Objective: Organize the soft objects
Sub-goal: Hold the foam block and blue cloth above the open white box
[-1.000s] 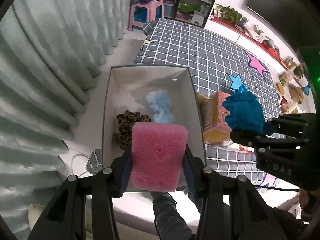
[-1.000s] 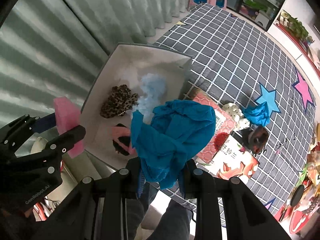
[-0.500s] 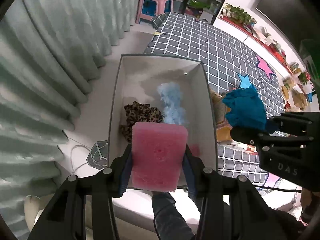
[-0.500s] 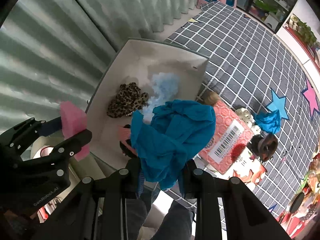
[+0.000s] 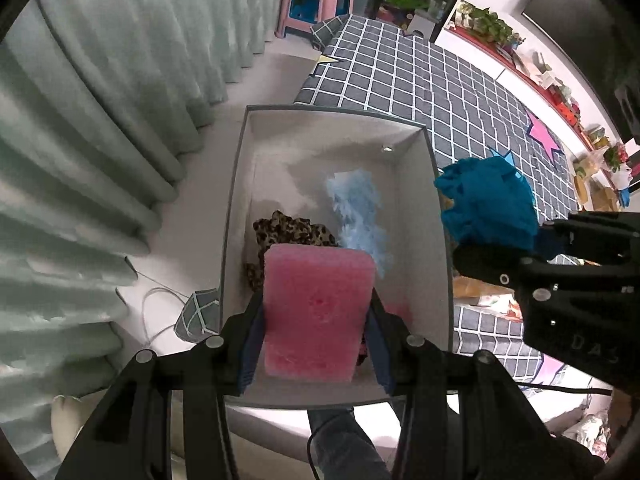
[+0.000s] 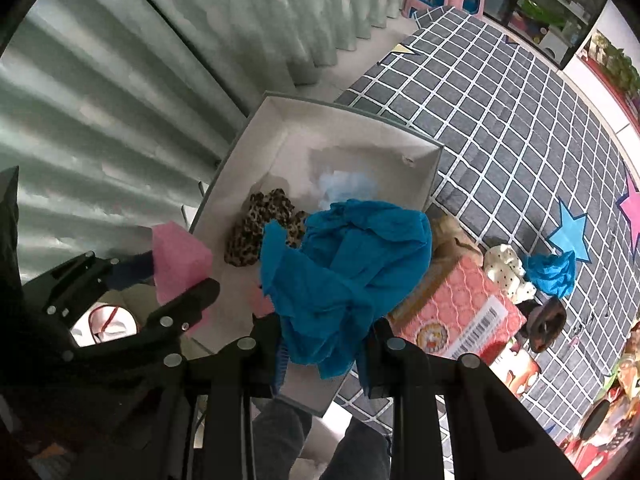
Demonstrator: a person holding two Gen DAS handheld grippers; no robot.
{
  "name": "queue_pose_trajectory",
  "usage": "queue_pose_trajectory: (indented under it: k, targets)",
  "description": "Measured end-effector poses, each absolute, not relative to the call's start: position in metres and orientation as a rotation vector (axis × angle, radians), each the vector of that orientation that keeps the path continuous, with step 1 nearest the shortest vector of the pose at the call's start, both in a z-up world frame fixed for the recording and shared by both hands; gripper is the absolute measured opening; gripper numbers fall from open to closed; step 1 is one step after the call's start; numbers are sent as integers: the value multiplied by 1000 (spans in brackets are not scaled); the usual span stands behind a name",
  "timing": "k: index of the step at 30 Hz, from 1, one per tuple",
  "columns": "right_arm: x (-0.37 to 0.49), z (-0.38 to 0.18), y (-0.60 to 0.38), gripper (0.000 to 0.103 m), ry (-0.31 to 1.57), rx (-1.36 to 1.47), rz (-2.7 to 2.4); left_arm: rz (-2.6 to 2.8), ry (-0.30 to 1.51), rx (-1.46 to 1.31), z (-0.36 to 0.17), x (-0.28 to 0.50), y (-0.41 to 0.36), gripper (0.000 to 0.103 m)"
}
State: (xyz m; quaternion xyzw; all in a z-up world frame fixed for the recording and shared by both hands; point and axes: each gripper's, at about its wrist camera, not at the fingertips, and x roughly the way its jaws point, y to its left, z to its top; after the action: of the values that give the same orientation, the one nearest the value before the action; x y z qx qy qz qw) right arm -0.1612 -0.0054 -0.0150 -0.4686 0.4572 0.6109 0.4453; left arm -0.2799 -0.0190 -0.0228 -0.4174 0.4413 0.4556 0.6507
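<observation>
gripping pink sponge [image 5: 316,312] between left fingers [image 5: 252,344], seemingly above box [image 5: 440,280].

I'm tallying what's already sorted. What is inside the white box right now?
In the white box lie a leopard-print fabric piece and a pale blue fluffy item. A bit of pink shows near the front; the held pink sponge covers the rest.

**Legible markings**

Raised letters "DAS" read on the black body of the right gripper [image 5: 496,258], low at the right edge of the left wrist view; letters cut off beyond that. Barcode label seen on the pink patterned box [image 6: 456,308] in the right wrist view; digits beneath the bars too small to read. Round printed emblem noted beside that label, wording unreadable. No other text made out.
</observation>
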Motion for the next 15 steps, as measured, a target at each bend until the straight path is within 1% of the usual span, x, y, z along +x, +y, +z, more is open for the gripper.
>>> queue_pose_trajectory:
  k: [15]
  targets:
    - [-166,-36,28,28,1189,-1178,1491,1032,1029,-996,-45,-275,8,50]
